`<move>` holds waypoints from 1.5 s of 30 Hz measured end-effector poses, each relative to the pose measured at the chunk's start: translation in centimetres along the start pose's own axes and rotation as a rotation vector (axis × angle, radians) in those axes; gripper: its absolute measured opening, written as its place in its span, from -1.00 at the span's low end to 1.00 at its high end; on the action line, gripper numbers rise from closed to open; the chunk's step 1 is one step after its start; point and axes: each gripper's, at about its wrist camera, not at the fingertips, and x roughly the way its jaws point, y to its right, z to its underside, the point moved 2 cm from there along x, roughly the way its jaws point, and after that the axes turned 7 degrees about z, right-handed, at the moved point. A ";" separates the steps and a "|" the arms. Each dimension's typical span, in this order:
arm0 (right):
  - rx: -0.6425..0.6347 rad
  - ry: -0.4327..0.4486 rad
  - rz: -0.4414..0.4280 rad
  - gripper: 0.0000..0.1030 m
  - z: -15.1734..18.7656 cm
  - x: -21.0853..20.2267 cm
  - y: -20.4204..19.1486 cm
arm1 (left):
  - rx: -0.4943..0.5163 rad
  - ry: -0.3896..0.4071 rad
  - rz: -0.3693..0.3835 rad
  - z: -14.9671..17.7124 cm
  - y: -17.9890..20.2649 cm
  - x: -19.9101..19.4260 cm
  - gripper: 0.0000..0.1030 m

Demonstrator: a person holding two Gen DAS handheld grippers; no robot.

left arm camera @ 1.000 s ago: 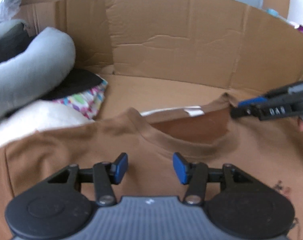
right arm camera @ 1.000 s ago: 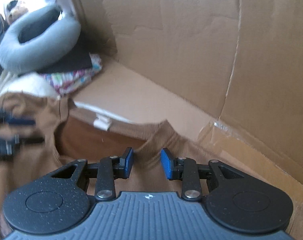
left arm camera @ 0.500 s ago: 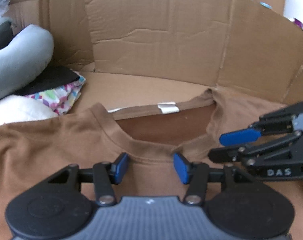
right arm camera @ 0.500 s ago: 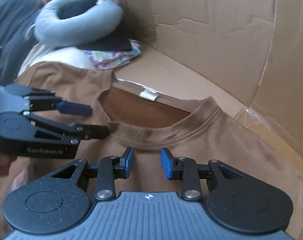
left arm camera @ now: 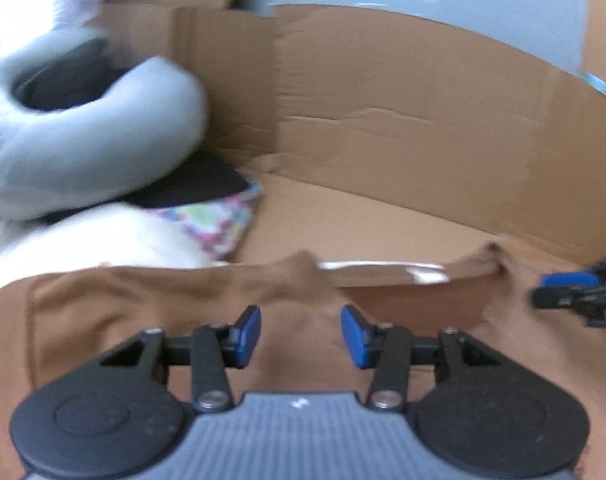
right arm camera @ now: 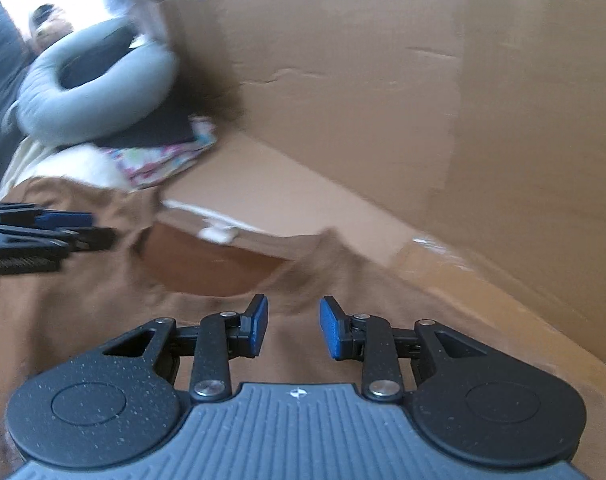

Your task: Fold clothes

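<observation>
1. Since half a second ago both tools have drawn apart: the right one, then close beside the left and over the collar, now sits at the left view's far right edge.
2. The grey U-shaped cushion (left arm camera: 83, 152) and a patterned folded cloth (left arm camera: 219, 220) lie piled at the left, clear of the work.
3. The left hand-held gripper (left arm camera: 301, 330) hovers released over the brown cotton T-shirt (left arm camera: 151, 320), likely lining up on a shoulder.
4. The shirt lies spread flat, collar toward the brown cardboard wall (right arm camera: 383, 100).
5. The right hand-held gripper (right arm camera: 294, 326) is likewise released, empty, near the other shoulder.
</observation>
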 end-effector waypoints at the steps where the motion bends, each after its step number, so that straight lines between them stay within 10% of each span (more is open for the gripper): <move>1: 0.020 0.003 0.017 -0.36 0.1 0.0 0.8 | -0.023 -0.002 -0.012 -0.1 -0.8 0.2 -0.26; 9: 0.191 -0.052 0.068 -0.70 1.3 2.6 6.2 | -0.119 -0.025 -0.070 -1.0 -3.8 2.7 -0.52; 26: 0.162 -0.033 0.058 -0.74 -1.8 5.1 2.1 | -0.084 -0.041 -0.049 -2.5 -2.2 5.1 -0.55; 45: 0.164 -0.045 -0.003 -0.34 -3.1 -10.6 3.5 | -0.156 -0.010 -0.086 -2.9 -4.1 -11.3 -0.02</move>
